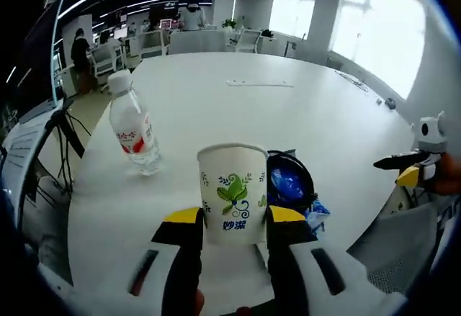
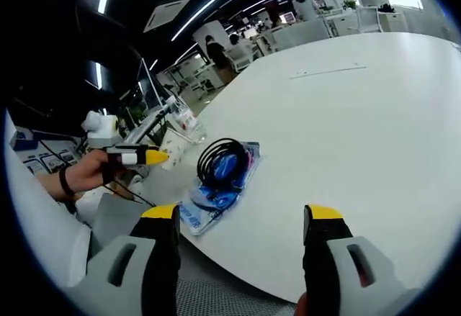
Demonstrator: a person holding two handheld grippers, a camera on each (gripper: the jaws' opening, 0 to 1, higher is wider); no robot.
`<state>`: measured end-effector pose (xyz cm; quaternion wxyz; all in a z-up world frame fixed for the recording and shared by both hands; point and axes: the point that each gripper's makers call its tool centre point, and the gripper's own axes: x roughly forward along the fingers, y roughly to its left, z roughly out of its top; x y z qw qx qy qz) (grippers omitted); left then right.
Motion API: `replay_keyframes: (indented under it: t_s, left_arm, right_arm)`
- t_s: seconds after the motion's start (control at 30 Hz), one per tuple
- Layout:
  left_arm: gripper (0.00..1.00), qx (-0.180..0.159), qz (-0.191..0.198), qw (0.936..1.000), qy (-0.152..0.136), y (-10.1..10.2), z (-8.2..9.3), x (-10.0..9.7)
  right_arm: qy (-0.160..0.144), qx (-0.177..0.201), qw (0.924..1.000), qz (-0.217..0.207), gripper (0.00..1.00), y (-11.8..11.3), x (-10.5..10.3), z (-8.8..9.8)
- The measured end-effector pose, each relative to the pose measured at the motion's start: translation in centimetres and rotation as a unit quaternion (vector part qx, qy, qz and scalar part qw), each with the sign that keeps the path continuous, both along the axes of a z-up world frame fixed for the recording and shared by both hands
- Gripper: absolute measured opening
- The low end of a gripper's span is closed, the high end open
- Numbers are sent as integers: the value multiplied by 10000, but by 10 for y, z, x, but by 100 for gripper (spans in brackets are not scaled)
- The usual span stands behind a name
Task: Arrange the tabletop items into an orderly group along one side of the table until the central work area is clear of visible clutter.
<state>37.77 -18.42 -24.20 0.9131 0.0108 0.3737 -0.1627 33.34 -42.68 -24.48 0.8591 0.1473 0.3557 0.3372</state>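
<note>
Gripping the paper cup (image 1: 232,192), upright, between my left gripper's (image 1: 233,219) jaws.
My right gripper (image 2: 243,215) spread, empty; cable packet (image 2: 220,175) just behind the cup.

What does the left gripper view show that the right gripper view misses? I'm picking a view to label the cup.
Left gripper view: the paper cup's leaf print, held between the left tongs, and the whole water bottle standing upright. Right gripper view: the open right tongs over the bare table edge, and the hand on the other gripper. Both: the white table and the blue packet with its black cable coil.
</note>
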Motion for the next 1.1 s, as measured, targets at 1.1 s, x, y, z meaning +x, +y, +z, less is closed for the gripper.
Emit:
replay_keyframes:
  t_s: [1.1]
  left_arm:
    - [34,1091,-3081,9431,-610,-140,1,-41]
  right_arm:
    - [-129,231,9976,643,65,38,3,15]
